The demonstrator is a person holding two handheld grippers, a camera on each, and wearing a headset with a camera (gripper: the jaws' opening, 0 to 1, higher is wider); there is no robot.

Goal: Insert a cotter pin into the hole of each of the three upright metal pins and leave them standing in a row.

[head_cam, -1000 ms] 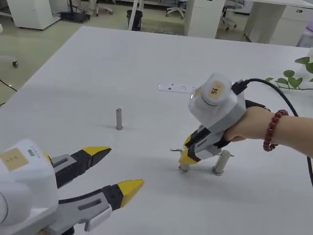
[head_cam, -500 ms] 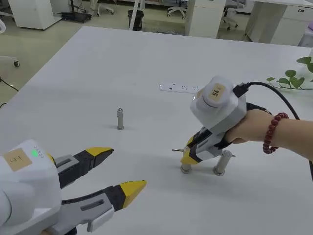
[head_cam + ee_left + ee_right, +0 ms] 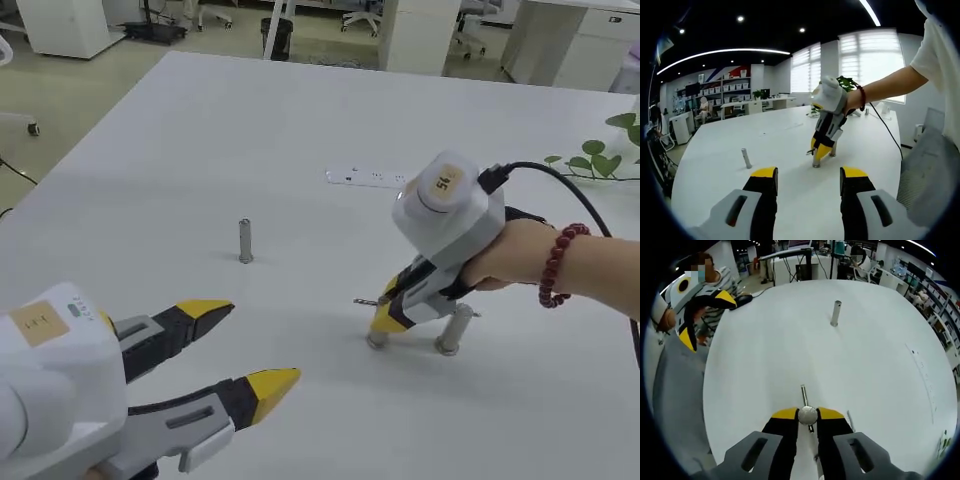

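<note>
My right gripper [image 3: 384, 318] is down at the near-left metal pin [image 3: 378, 340], shut on a cotter pin [image 3: 362, 301] whose thin tip pokes out to the left. In the right gripper view the pin's round top [image 3: 807, 415] sits between the yellow fingertips [image 3: 785, 414], and the cotter pin [image 3: 803, 392] runs forward past it. A second metal pin [image 3: 450, 334] leans just to the right, with a cotter through it. The third metal pin [image 3: 245, 241] [image 3: 835, 312] [image 3: 746, 158] stands alone further left. My left gripper [image 3: 245, 345] [image 3: 809, 175] hovers open near the front edge, holding nothing.
A white power strip [image 3: 365, 179] lies behind the pins. A green plant [image 3: 598, 160] is at the right edge of the table [image 3: 200, 130], and a black cable [image 3: 560, 185] runs from the right gripper. Office desks and chairs stand beyond the table.
</note>
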